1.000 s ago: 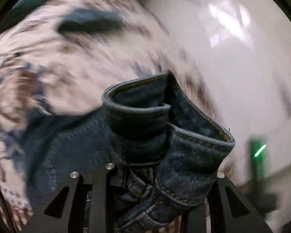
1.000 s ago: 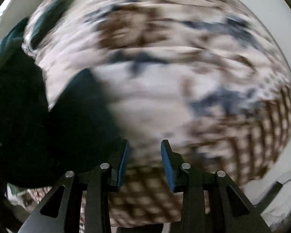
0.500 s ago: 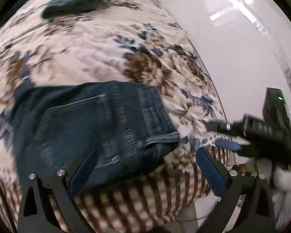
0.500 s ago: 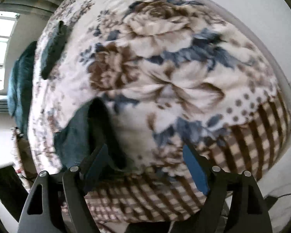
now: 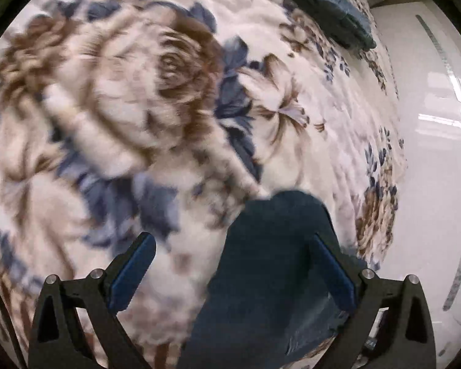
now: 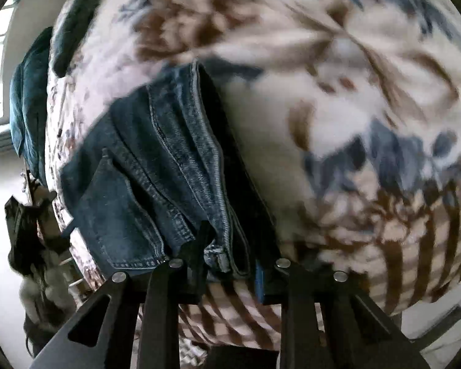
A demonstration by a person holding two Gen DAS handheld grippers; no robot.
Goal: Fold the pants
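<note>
On the floral bedspread [image 6: 338, 117] lie the folded jeans [image 6: 156, 166]: heavy, limp denim. Right claw [image 6: 230, 264] is closing on their thick seamed edge, the best hold; left claw [image 5: 230, 270] gapes wide, gripping nothing.

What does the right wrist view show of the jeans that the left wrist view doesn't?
Right wrist only: the jeans' stitched seams and pocket, with the right gripper closing around their near edge, and a window at far left. Left wrist only: the left gripper wide open over a dark, blurred end of denim, not pinching it, and a white wall on the right. Both: the floral blanket and a folded dark garment lying farther off.
</note>
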